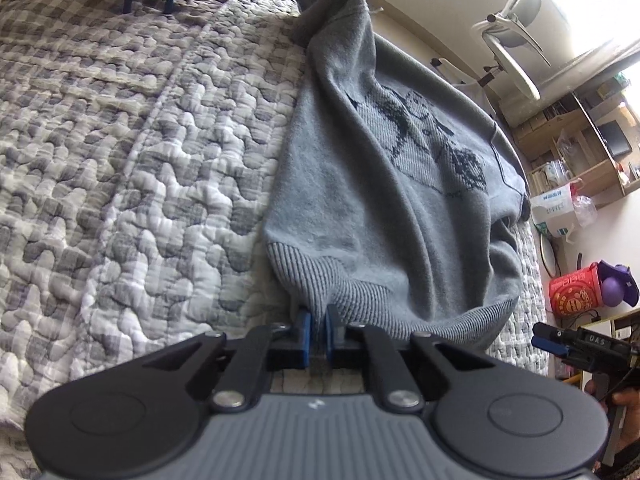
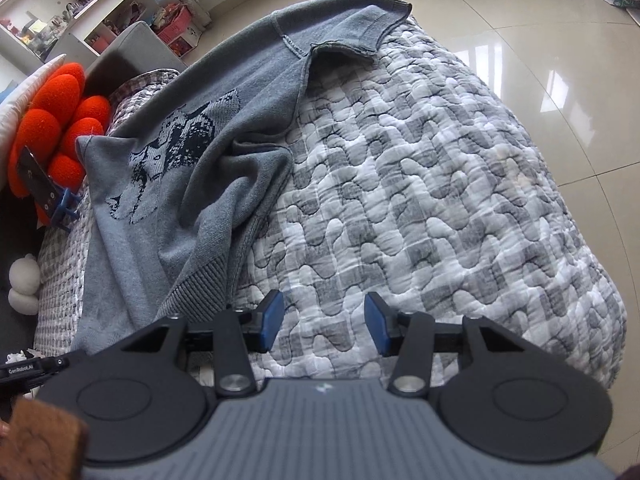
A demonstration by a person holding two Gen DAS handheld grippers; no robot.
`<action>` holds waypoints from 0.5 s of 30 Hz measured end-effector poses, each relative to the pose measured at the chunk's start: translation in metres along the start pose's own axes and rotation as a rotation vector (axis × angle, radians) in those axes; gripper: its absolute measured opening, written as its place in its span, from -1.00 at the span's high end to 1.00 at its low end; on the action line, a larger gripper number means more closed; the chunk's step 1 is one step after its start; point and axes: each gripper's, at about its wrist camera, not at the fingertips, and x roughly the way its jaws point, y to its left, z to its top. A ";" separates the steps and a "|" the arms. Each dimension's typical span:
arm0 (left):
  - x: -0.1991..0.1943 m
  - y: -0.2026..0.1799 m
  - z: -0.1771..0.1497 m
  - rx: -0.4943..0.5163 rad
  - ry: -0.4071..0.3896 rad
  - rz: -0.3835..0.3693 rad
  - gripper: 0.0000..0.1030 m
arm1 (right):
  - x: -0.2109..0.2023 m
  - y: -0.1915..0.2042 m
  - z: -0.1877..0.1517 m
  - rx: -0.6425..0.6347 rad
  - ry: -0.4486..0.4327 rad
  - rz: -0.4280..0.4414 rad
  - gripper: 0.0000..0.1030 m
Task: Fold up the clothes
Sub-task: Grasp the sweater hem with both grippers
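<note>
Left claw (image 1: 316, 330) clamped on sweater (image 1: 384, 184) hem; right claw (image 2: 324, 326) spread, empty. Thin pinch may slip, bunching sweater.

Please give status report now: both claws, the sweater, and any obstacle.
Left claw shut on ribbed hem of grey sweater. Right claw open, empty, over quilt. Sweater rumpled, not yet folded. Nothing in the way.

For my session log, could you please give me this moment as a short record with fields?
surface: checked quilt
garment: grey sweater, rumpled, printed side up
left tongs: shut on the sweater's ribbed hem
right tongs: open, over bare quilt, holding nothing
nearby: orange flower cushion past the sweater
fold: not yet made
</note>
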 end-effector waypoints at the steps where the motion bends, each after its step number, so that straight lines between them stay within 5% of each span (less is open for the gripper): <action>1: -0.001 0.002 0.001 -0.008 -0.001 0.004 0.87 | 0.004 0.001 0.000 0.000 0.001 0.004 0.05; 12: 0.006 0.014 0.004 -0.020 0.001 0.057 0.87 | 0.037 0.024 0.005 0.041 0.012 0.069 0.07; 14: 0.008 0.015 0.004 -0.019 0.004 0.064 0.87 | 0.043 0.028 0.006 0.042 0.016 0.078 0.19; 15: 0.010 0.016 0.004 -0.019 0.006 0.067 0.87 | 0.045 0.031 0.006 0.043 0.017 0.083 0.40</action>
